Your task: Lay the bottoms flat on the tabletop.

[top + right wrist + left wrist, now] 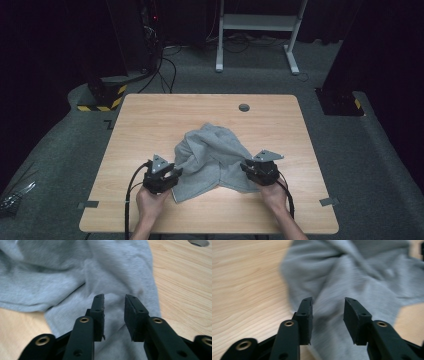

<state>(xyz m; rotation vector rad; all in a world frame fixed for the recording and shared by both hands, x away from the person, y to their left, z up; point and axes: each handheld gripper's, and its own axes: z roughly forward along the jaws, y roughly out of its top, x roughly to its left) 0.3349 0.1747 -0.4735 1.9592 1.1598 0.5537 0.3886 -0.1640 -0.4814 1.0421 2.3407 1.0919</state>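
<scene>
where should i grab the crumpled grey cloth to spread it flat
Take the crumpled grey fleece cloth at its two near corners, one per tool, coming in low from the person's side. The near edge lies flat and thin on the light wooden table, while the middle is bunched in folds. Both tools, left and right, already point there, open.

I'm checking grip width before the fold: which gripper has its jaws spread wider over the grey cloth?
The left gripper: in its own view the gap between its jaws is clearly broader than the right gripper's. Both are open above the grey cloth.
</scene>
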